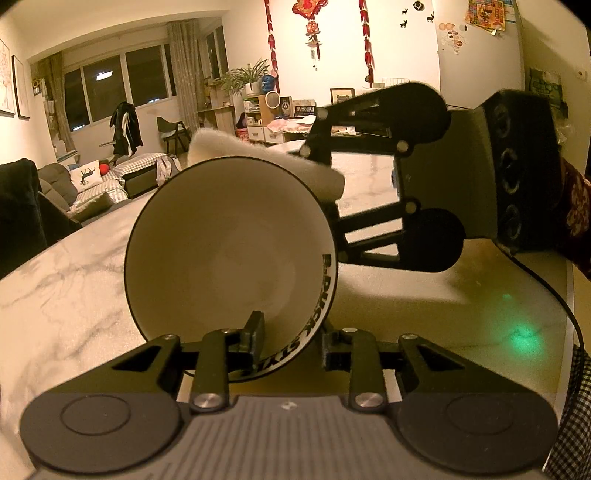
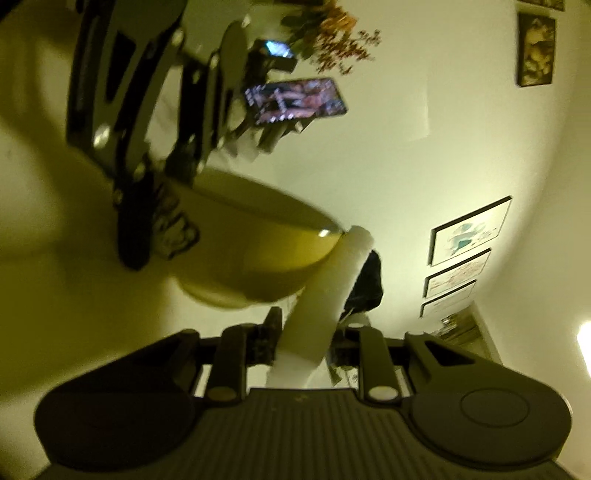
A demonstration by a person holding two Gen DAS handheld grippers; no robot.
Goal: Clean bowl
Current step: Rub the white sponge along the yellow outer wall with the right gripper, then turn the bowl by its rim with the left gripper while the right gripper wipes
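Observation:
My left gripper [image 1: 290, 341] is shut on the rim of a white bowl [image 1: 229, 254] with black lettering, held tilted on its side above the marble table, its inside facing left. My right gripper [image 1: 325, 166] comes in from the right, shut on a white sponge [image 1: 266, 155] that lies against the bowl's upper outer wall. In the right wrist view the gripper [image 2: 304, 332] holds the sponge [image 2: 325, 291], whose far end touches the bowl [image 2: 255, 251] near its rim. The left gripper [image 2: 147, 206] clamps the bowl's other side.
A marble table [image 1: 66, 295] lies under the bowl, with a green light spot [image 1: 522, 336] on its right part. A sofa [image 1: 92, 184] and chairs stand beyond the table's far edge. A phone [image 2: 295, 99] and flowers [image 2: 332, 33] sit on the table behind the bowl.

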